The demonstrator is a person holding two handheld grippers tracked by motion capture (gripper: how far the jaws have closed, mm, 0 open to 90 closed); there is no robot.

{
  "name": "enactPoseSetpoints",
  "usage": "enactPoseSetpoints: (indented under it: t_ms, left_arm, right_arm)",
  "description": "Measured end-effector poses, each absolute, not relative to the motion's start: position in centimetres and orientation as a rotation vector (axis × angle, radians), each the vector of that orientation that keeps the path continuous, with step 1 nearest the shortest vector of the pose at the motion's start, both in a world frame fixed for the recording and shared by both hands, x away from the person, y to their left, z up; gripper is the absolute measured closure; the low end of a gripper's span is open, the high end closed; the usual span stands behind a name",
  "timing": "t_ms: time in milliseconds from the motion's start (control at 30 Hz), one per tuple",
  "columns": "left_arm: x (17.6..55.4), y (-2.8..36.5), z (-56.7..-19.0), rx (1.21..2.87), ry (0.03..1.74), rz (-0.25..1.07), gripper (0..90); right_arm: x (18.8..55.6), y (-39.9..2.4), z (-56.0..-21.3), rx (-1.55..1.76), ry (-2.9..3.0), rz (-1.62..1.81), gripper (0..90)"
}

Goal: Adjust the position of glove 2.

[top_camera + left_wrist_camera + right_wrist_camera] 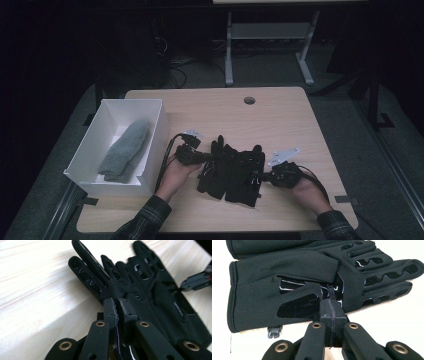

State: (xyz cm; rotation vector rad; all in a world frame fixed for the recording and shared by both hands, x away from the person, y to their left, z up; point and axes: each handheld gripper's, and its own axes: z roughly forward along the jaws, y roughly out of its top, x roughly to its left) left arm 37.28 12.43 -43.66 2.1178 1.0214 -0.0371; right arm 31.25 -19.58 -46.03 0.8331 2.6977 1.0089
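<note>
With the pair of black gloves lying mid-table right of the white box, only thin edge fabric is pinched by the closed left gripper and right gripper, so slippage could be caused by lifting.

The high view looks forward and down from above the person's side of the light wooden table, far enough back to take in its whole top and the floor beyond. The left gripper view sits low and close, looking along its jaws across the pair of black fabric gloves from their left edge. The right gripper view faces the same gloves from their right edge, equally close. All three views share the gloves.
</note>
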Motion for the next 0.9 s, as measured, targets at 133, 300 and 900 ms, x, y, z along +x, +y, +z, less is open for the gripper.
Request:
enactPoseSetpoints:
  t_ms: [133,300,900]
  left_arm:
    - [37.1,12.3,-42.9,2.1,0.996,-0.04,85.2]
    - [36.7,12.2,-41.9,2.075,0.96,-0.05,85.1]
    - [36.1,10.9,-41.2,2.041,0.879,-0.121,85.4]
  right_arm:
    - [31.3,-19.5,-46.0,0.84,2.697,1.02,90.0]
    - [31.4,-18.9,-46.1,0.829,2.702,1.038,90.0]
    - [31.5,-16.7,-46.1,0.801,2.717,1.063,90.0]
